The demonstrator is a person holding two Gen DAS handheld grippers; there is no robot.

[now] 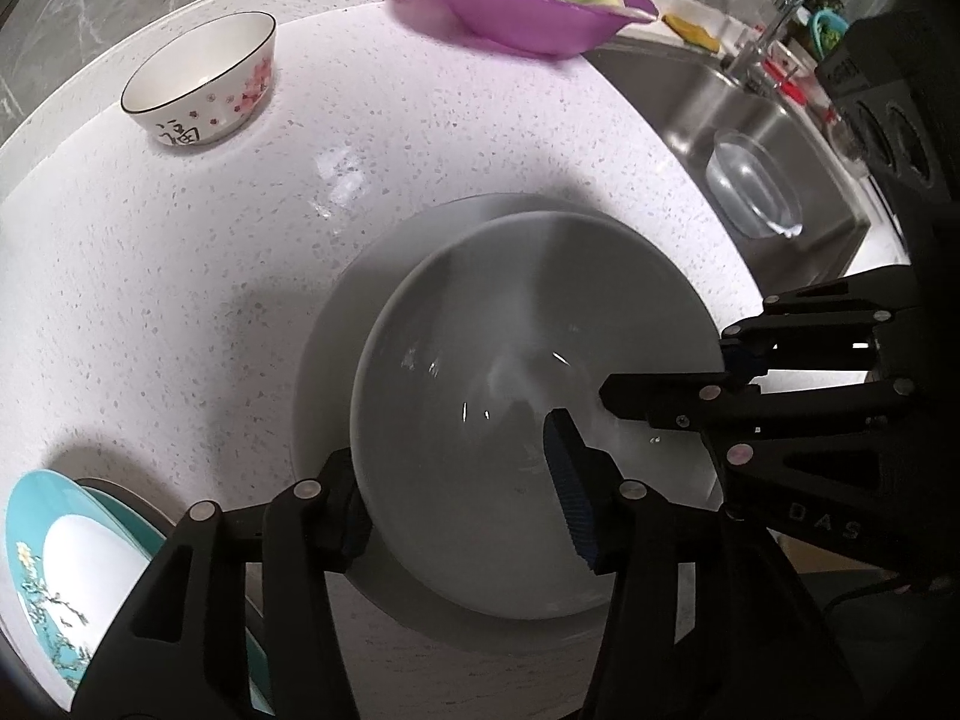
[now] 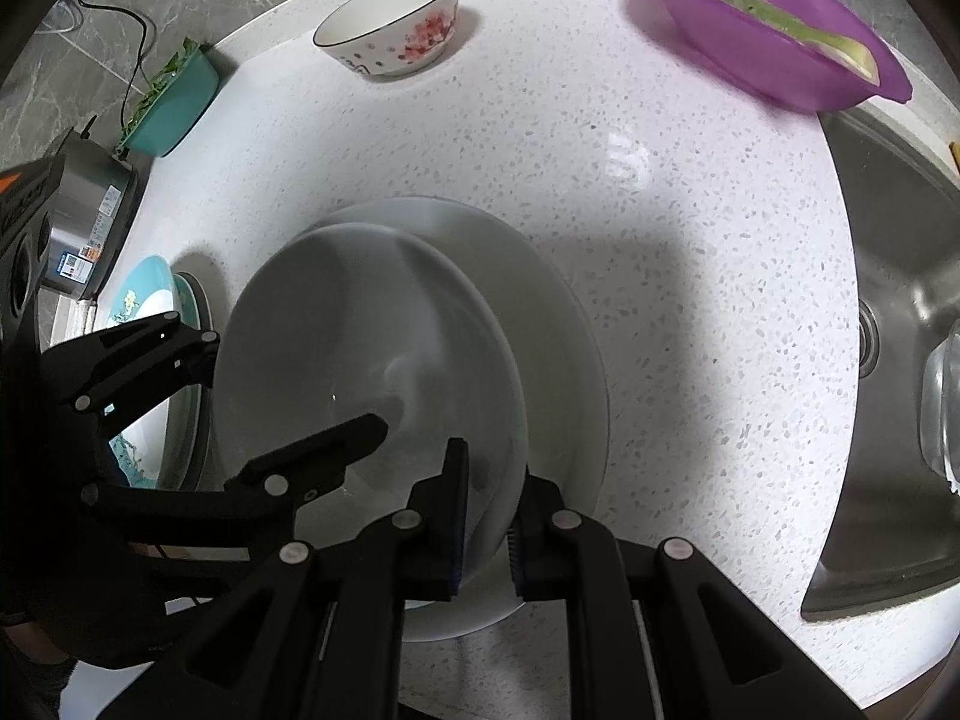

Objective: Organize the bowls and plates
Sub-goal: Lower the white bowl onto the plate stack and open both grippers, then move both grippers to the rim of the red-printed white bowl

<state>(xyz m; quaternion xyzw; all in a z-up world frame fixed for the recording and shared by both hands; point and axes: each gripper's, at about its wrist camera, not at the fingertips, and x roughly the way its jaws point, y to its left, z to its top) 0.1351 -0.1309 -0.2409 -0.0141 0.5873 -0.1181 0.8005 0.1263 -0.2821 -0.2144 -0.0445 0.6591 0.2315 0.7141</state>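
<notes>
A large white bowl [image 1: 480,372] [image 2: 360,360] is held above a white plate [image 1: 336,324] [image 2: 558,324] on the speckled counter. My left gripper [image 1: 462,492] is shut on the bowl's left rim, one finger inside and one outside; it shows in the right wrist view [image 2: 288,384]. My right gripper [image 2: 486,516] is shut on the bowl's right rim; it shows in the left wrist view [image 1: 666,372]. A small flowered bowl [image 1: 201,78] [image 2: 390,24] stands at the back. Teal plates [image 1: 54,576] [image 2: 150,300] lie at the left.
A purple bowl [image 1: 528,6] [image 2: 774,36] with green peel sits by the steel sink [image 1: 708,114] [image 2: 900,240], which holds a glass dish [image 1: 753,186]. A metal pot [image 2: 90,222] and a teal basket [image 2: 174,102] stand at the left edge.
</notes>
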